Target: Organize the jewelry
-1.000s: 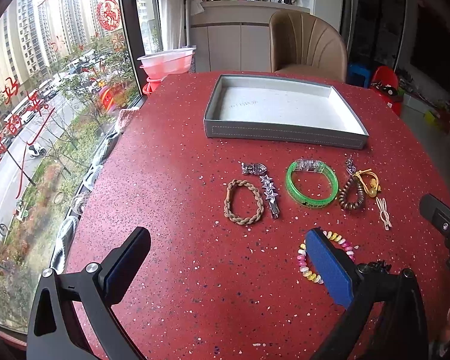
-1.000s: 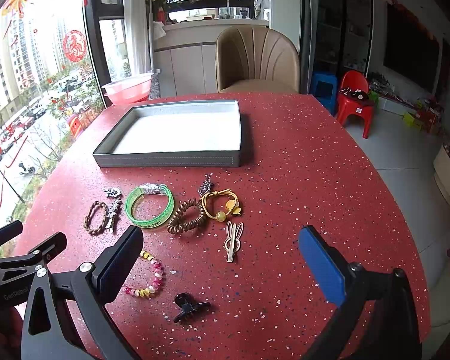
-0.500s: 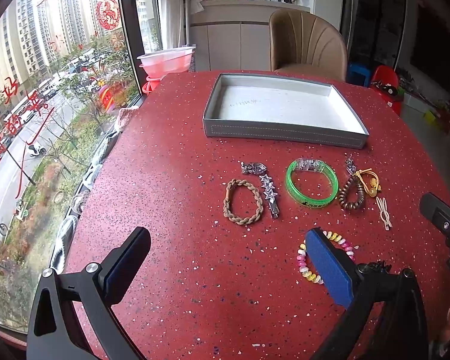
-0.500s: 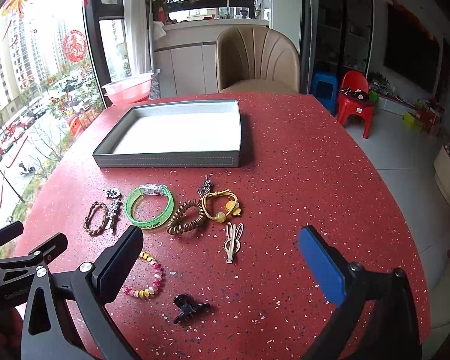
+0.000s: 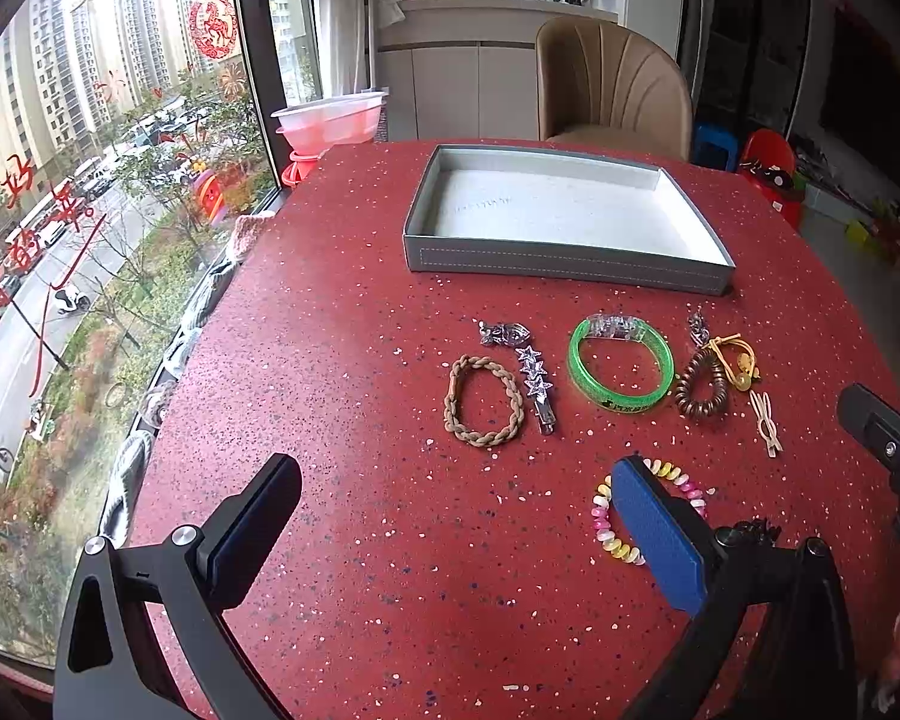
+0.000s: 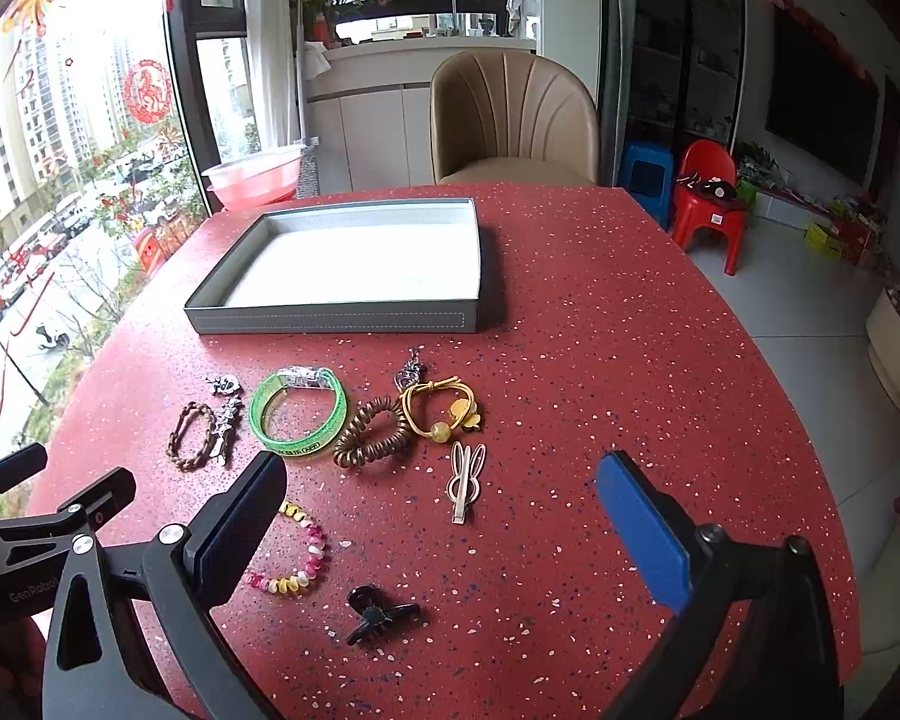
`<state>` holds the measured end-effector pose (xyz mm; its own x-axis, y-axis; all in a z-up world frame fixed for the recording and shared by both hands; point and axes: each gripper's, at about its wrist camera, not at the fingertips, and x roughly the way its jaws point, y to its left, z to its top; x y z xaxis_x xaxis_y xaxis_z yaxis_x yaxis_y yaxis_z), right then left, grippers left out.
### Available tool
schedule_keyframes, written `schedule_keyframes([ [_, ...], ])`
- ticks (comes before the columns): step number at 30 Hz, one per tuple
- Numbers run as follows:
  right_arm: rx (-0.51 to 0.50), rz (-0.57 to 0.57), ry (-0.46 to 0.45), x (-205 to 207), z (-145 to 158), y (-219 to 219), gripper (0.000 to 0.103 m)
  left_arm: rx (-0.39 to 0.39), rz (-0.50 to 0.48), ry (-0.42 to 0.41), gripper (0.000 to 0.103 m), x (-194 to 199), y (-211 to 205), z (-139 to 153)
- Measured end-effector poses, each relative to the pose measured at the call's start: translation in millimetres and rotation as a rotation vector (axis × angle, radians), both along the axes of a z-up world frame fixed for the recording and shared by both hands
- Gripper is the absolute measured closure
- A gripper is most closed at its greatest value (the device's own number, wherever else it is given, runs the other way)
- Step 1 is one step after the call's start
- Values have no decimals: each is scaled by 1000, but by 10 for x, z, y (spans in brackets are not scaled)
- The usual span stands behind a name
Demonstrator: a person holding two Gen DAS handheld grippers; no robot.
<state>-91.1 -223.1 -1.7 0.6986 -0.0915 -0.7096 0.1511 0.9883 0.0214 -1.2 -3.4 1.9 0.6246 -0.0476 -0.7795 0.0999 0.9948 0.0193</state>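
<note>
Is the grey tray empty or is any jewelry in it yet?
Empty: the grey tray shows only bare white lining in both views.

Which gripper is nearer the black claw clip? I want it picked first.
Right. The black claw clip lies just ahead, between the right gripper's open fingers; the left gripper hovers farther to its left.
</note>
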Motion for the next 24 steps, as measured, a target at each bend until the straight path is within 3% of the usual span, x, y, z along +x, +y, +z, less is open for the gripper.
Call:
schedule_keyframes([
  [24, -6, 4, 7, -15, 1, 43, 0, -1, 1, 5, 0, -17, 17, -17],
])
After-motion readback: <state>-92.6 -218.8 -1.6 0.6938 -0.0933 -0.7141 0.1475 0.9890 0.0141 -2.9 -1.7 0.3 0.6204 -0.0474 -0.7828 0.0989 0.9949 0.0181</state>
